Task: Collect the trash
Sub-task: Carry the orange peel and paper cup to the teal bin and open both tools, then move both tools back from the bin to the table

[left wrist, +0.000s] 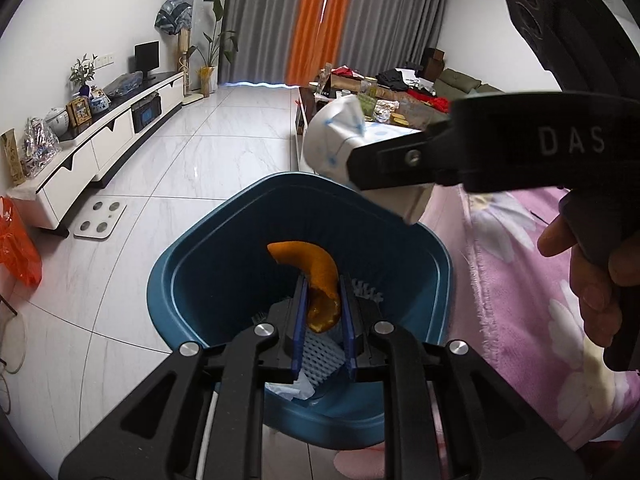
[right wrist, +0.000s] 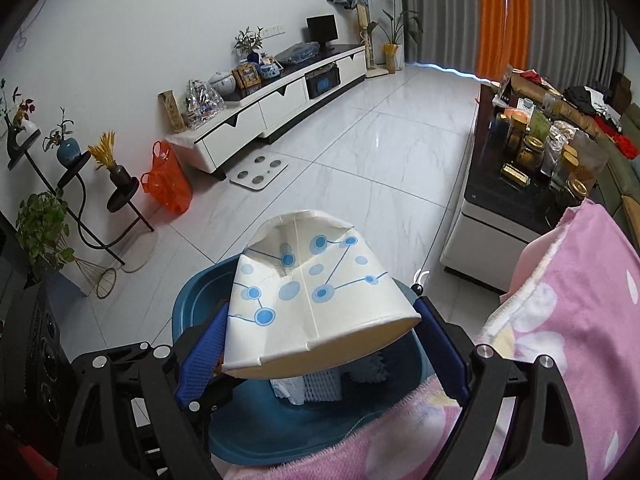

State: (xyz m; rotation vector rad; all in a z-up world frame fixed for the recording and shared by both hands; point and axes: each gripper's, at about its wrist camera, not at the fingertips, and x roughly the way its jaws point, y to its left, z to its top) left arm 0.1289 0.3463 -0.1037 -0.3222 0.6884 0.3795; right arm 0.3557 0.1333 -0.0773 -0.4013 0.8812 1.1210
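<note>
Bin with foam netting, tissue

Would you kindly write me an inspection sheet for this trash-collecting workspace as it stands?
Surface: pale tiled floor; pink flowered blanket beside the bin.
Job's things: blue bin on the floor, holding white foam netting and crumpled paper; orange peel; crushed paper cup with blue dots.
Clutter: orange plastic bag and white scale on the floor; jars crowd the side table.
Grippers: left claw shut on the orange peel over the bin; right claw shut on the paper cup above the bin.
Cables: nothing seen.
Surroundings: TV cabinet, plant stand, grey and orange curtains.
</note>
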